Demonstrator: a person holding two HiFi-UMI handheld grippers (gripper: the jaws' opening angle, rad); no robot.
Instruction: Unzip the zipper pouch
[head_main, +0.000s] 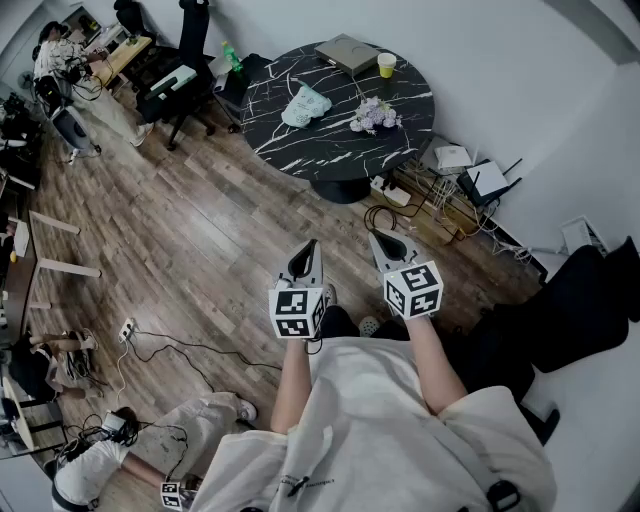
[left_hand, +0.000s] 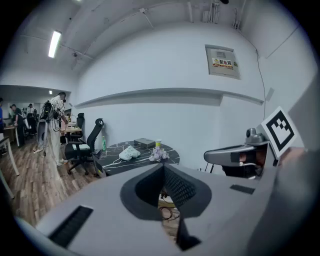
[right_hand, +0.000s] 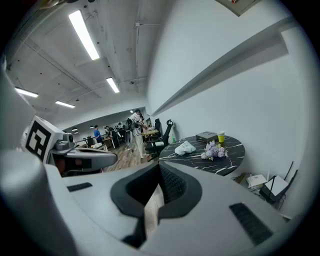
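Left hand-held gripper (head_main: 308, 246) and right hand-held gripper (head_main: 376, 238) point forward, both closed.

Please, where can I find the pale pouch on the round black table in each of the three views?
Head view: the pouch lies in the upper middle, on the left half of the round black table.
Left gripper view: the pouch is left of centre, just above the jaws.
Right gripper view: the pouch is right of centre, above the jaws.
Shared landmark: the purple flowers lie just right of the pouch in every view.
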